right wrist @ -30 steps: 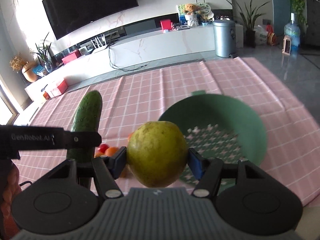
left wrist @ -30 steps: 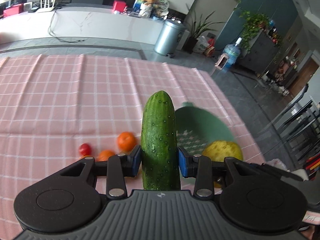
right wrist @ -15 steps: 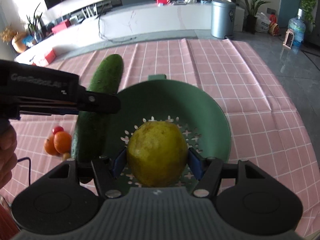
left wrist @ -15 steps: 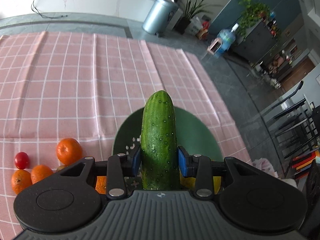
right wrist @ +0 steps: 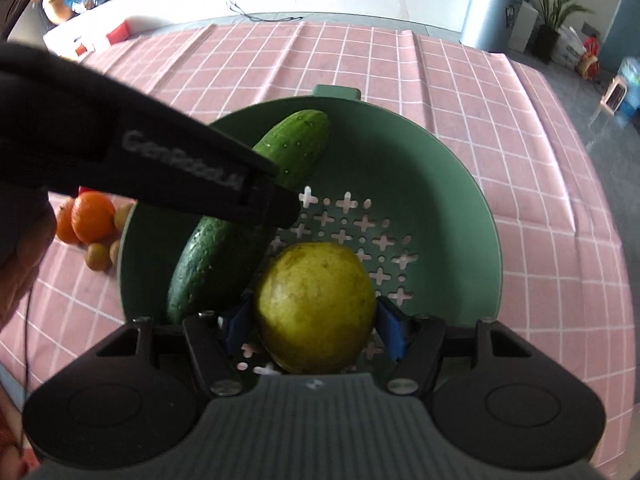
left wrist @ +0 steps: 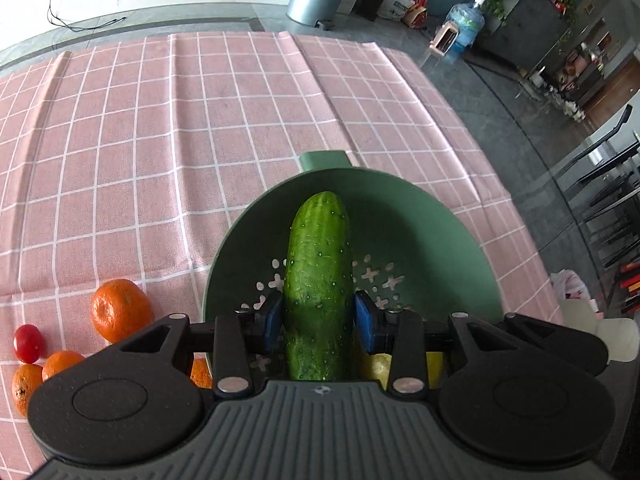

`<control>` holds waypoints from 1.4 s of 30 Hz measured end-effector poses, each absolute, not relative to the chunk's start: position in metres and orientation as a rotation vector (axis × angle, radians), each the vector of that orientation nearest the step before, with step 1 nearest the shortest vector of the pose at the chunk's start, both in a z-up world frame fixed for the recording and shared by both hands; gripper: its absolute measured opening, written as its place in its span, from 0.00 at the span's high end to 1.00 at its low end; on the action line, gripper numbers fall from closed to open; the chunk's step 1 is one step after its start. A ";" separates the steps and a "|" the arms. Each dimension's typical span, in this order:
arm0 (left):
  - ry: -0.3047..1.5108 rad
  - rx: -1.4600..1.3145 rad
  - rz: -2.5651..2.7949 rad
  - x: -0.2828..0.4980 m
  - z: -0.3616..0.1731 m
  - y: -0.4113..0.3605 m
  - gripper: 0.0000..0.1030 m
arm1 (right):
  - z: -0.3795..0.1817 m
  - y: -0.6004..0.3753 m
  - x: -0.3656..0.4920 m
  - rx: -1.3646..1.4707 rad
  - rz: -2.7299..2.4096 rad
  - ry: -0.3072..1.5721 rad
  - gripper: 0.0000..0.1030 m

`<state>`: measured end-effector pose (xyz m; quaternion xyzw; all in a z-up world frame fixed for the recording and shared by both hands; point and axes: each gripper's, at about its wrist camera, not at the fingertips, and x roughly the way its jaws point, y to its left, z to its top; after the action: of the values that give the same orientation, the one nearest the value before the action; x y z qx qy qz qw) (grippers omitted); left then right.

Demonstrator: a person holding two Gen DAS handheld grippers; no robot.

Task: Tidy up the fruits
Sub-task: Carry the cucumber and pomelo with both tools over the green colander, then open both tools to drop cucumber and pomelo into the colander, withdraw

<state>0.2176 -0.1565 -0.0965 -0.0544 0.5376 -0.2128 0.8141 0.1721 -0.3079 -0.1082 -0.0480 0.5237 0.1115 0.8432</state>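
Note:
My left gripper (left wrist: 318,316) is shut on a dark green cucumber (left wrist: 319,276) and holds it inside the green colander bowl (left wrist: 460,232). My right gripper (right wrist: 314,326) is shut on a yellow-green round fruit (right wrist: 316,304), also low inside the bowl (right wrist: 452,184). In the right wrist view the cucumber (right wrist: 292,148) lies slanted just left of the fruit, partly hidden by the left gripper's black body (right wrist: 140,160). Whether either touches the bowl's floor I cannot tell.
Oranges (left wrist: 120,308) and a red cherry tomato (left wrist: 28,342) lie on the pink checked cloth (left wrist: 160,140) left of the bowl. In the right wrist view, oranges (right wrist: 90,216) and small brown fruits (right wrist: 98,256) lie there. The table edge runs along the right.
Both grippers have moved forward and down over the bowl. The cucumber and the yellow-green fruit now sit inside it, side by side, both still gripped.

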 end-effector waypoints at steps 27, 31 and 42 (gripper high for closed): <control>0.990 -0.160 -0.413 0.195 -0.039 -0.125 0.42 | -0.111 -0.286 0.194 -0.301 0.185 1.170 0.30; 0.953 -0.162 -0.394 0.185 -0.029 -0.113 0.42 | -0.092 -0.289 0.195 -0.282 0.174 1.127 0.26; 0.874 -0.025 -0.399 0.151 -0.010 -0.084 0.42 | -0.051 -0.278 0.156 -0.105 0.123 0.925 0.26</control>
<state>0.1508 -0.0840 -0.0104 -0.0120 0.4204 -0.1919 0.8867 0.1558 -0.2783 -0.0510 -0.0507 0.4459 0.0593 0.8917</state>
